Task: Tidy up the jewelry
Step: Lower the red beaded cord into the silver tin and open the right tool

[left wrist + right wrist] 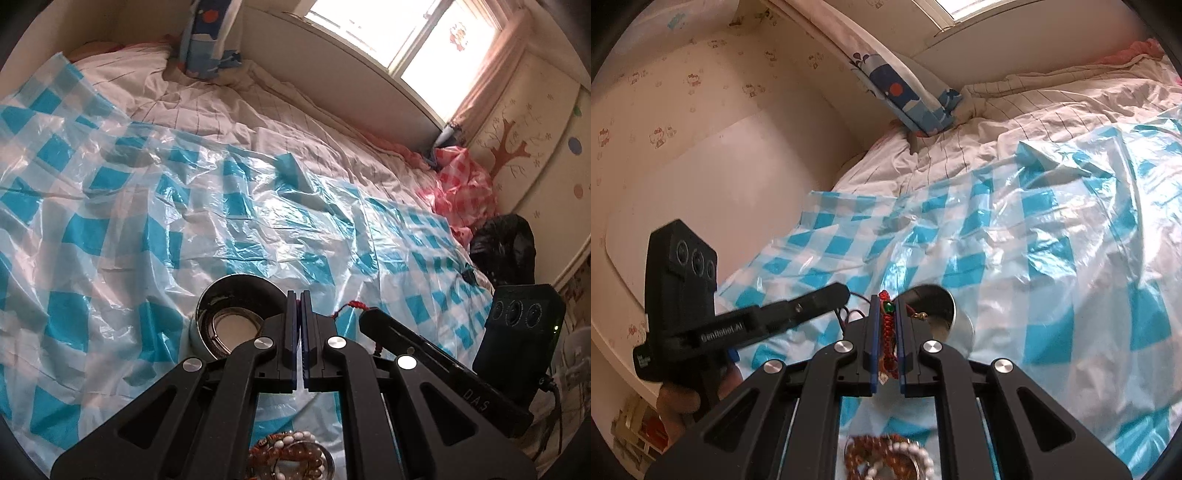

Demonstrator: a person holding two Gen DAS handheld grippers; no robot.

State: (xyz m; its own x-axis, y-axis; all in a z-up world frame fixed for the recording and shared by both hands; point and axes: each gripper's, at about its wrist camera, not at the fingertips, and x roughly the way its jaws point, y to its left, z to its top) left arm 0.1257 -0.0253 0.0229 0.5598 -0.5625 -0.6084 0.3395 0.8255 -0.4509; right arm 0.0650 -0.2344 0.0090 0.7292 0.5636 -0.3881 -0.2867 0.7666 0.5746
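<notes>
While a red braided bracelet (888, 328) sits pinched tight in my right fingers (887, 302), my left fingers (299, 295) are squeezed together on nothing. Both hang above a round metal tin (236, 314) on the blue checked plastic sheet (147, 221) covering the bed (207, 107). More bead bracelets (291, 454) lie below.

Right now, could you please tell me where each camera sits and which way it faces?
Left wrist: on the left claw, shut and empty, facing across the checked plastic sheet toward the window; the right claw shows.
Right wrist: on the right claw, shut on a red braided bracelet, facing the headboard; the left claw shows.
Shared: the sheet, metal tin and beaded bracelets.
</notes>
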